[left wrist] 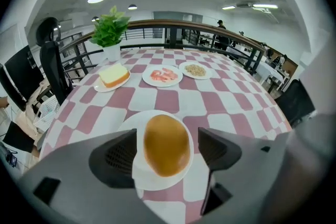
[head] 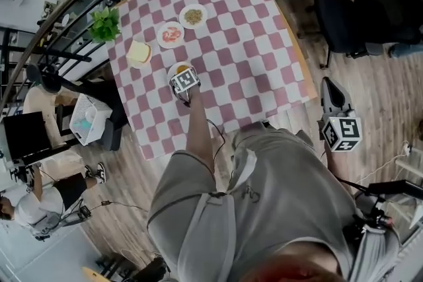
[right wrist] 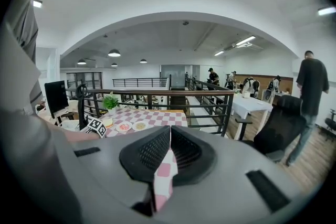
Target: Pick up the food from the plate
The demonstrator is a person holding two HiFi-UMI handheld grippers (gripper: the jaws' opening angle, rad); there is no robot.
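A golden-brown bun (left wrist: pixel 166 145) lies on a small white plate (left wrist: pixel 157 182) near the front of the pink-and-white checked table (left wrist: pixel 226 102). My left gripper (left wrist: pixel 167 139) hangs over it, pointing steeply down and open. The bun sits between the jaws: plate shows between it and the right jaw, while the left jaw stands close beside it. In the head view the left gripper (head: pixel 183 76) covers most of that plate (head: pixel 176 67). My right gripper (head: pixel 329 86) is off the table's right edge, beside the person's body. Its jaws (right wrist: pixel 168 140) are shut with nothing between them.
Three more plates stand further back: a yellow slab of food (left wrist: pixel 114 76), pink pieces (left wrist: pixel 163 75) and grainy food (left wrist: pixel 195 70). A potted plant (left wrist: pixel 110 29) stands at the far left corner by the railing (left wrist: pixel 210 26). Black chairs (head: pixel 353 16) stand right of the table.
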